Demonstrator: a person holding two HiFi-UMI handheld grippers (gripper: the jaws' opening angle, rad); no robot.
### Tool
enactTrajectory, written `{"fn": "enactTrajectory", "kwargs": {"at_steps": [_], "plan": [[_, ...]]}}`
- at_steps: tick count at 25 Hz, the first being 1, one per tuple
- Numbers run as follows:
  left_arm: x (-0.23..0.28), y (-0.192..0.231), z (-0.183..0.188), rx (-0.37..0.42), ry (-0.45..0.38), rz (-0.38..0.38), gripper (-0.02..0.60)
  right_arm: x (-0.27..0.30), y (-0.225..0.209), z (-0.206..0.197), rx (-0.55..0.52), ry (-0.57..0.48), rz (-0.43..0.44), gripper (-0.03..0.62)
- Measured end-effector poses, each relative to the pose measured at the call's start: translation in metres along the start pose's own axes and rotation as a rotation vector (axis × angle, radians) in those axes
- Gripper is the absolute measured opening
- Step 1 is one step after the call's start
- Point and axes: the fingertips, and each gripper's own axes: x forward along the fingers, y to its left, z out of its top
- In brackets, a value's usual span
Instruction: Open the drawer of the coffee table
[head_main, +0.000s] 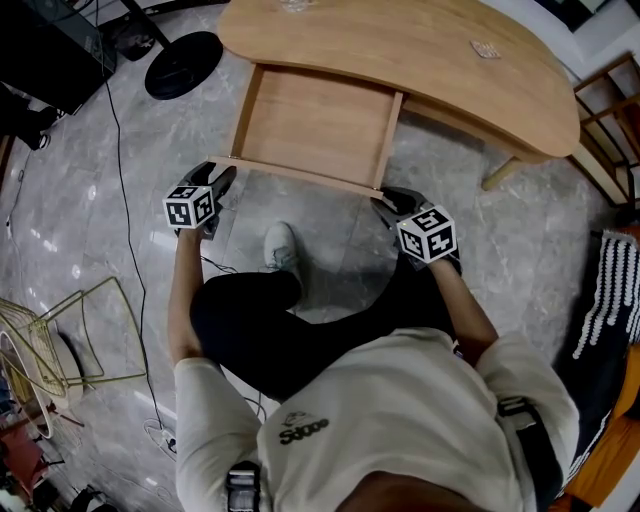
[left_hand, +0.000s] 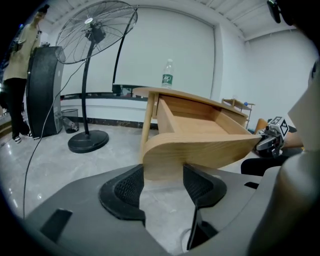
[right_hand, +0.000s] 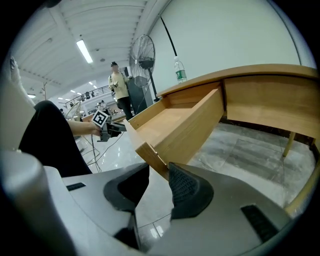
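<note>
**Drawer pulled out of the coffee table, a gripper at each end of its front board**

The drawer (head_main: 315, 130) juts from the coffee table (head_main: 400, 50) toward the person, and its front board (head_main: 300, 177) runs crosswise. The left gripper (left_hand: 162, 182) has wide jaws around the board's left end. The right gripper (right_hand: 159, 175) is partly open and loosely brackets the right end. Neither pinches.

Light wooden drawer (head_main: 315, 125) pulled well out, below curved top of wooden coffee table (head_main: 420, 50)
</note>
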Motion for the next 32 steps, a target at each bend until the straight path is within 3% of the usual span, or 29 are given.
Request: {"fn": "enactTrajectory", "kwargs": {"at_steps": [3,6,9,12,14,19,24,32], "plan": [[-0.011,0.009,-0.003,-0.029,-0.012,0.009,0.194,-0.010,0.000,0.002,-0.037,0.003,0.058,0.112],[-0.024,0.022,-0.005,-0.069,-0.050,0.025,0.181,-0.025,-0.010,0.002,-0.026,-0.019,0.074,0.109],[-0.037,0.043,-0.002,-0.096,-0.082,0.087,0.153,-0.045,-0.043,0.013,0.048,-0.055,0.011,0.089],[-0.053,0.064,0.015,-0.087,-0.118,0.171,0.084,-0.063,-0.086,0.041,0.043,-0.091,-0.109,0.065],[-0.061,0.069,0.036,-0.056,-0.149,0.205,0.040,-0.074,-0.111,0.068,0.001,-0.128,-0.194,0.038],[-0.077,0.055,0.112,0.107,-0.218,0.224,0.018,-0.093,-0.138,0.153,-0.150,-0.234,-0.338,0.006],[-0.092,0.027,0.190,0.268,-0.293,0.228,0.018,-0.100,-0.124,0.232,-0.315,-0.323,-0.362,0.006],[-0.115,-0.006,0.271,0.370,-0.398,0.192,0.018,-0.095,-0.095,0.306,-0.454,-0.403,-0.358,0.006]]}}
